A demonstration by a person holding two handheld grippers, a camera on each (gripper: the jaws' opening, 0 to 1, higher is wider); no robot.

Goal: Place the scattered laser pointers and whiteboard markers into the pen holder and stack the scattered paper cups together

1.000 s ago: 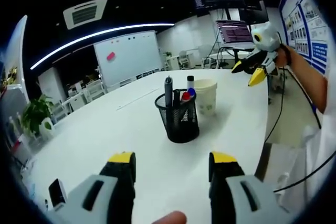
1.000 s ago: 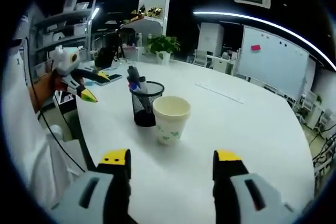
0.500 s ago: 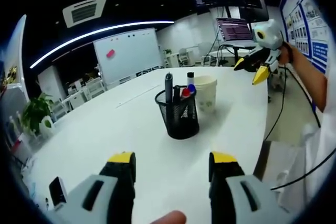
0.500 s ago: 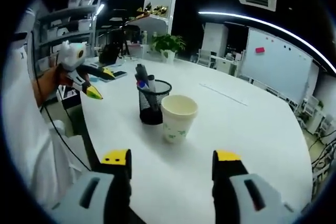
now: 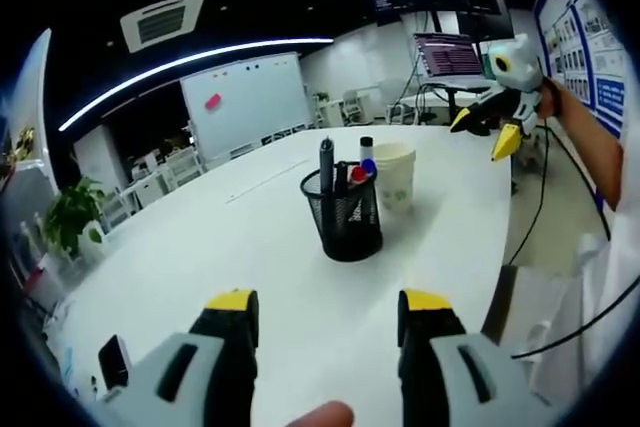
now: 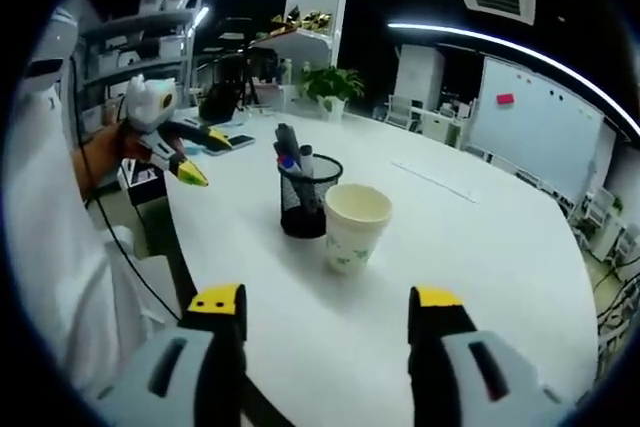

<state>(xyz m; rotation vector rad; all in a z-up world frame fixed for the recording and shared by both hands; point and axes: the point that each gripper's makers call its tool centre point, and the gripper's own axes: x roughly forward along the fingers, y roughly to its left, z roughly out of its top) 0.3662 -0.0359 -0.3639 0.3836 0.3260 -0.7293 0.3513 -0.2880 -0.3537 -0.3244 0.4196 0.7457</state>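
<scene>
Ahead of both my grippers stand the holder [image 5: 343,217] and the cup [image 6: 357,225], just beside each other on the table [image 5: 250,277]. Left gripper [image 5: 328,312] and right gripper [image 6: 327,309] are both wide and empty, hovering well back, neither clearly nearer. Pens [image 5: 326,162] stand upright in the holder; the cup's mouth faces up.

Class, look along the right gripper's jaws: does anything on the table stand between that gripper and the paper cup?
Nothing visible does. Bare white table lies between the open right gripper and the paper cup. The pen holder stands beyond, left of the cup.
</scene>
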